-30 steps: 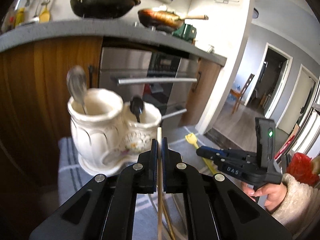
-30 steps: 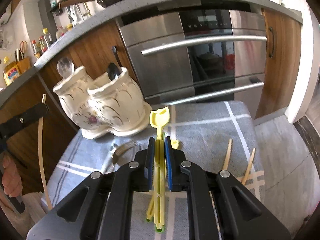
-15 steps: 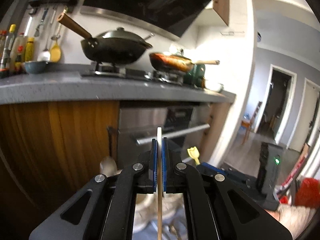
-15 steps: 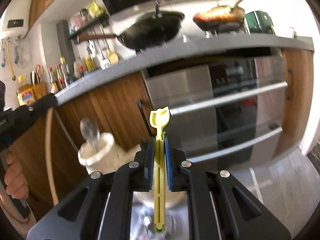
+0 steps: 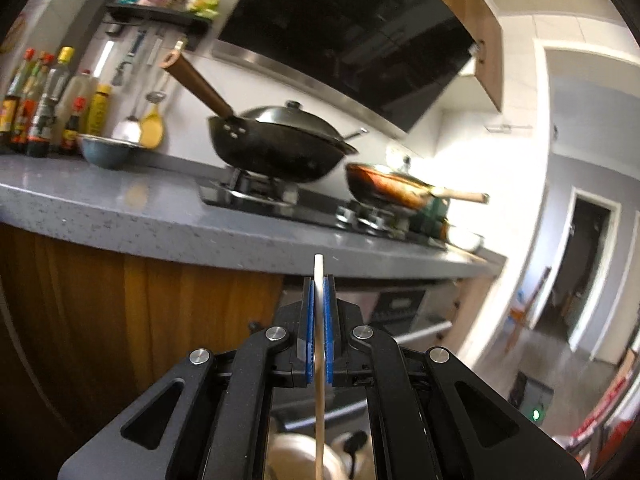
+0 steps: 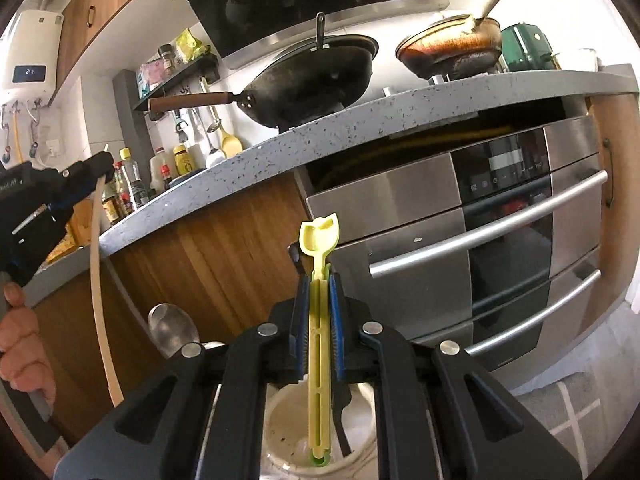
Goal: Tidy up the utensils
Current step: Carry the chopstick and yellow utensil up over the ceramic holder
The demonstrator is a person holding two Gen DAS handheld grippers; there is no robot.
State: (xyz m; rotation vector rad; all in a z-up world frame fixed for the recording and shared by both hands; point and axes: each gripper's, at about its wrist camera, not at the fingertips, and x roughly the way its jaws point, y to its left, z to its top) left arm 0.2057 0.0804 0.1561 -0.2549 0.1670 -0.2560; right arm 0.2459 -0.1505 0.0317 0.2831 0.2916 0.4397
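Right hand-held gripper [image 6: 318,320] grips the yellow utensil [image 6: 319,320] upright; the holder [image 6: 288,432] sits at 6 o'clock, directly beneath. Left hand-held gripper [image 5: 319,320] clamps a chopstick [image 5: 319,380], also above it.

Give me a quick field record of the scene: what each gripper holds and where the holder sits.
left gripper: shut on a pale wooden chopstick, held upright
right gripper: shut on a yellow plastic utensil, its lower end over the holder's mouth
holder: cream ceramic utensil holder, directly below both grippers
already in holder: metal spoon, bowl end up
backdrop: grey speckled countertop with a black wok; stainless oven below
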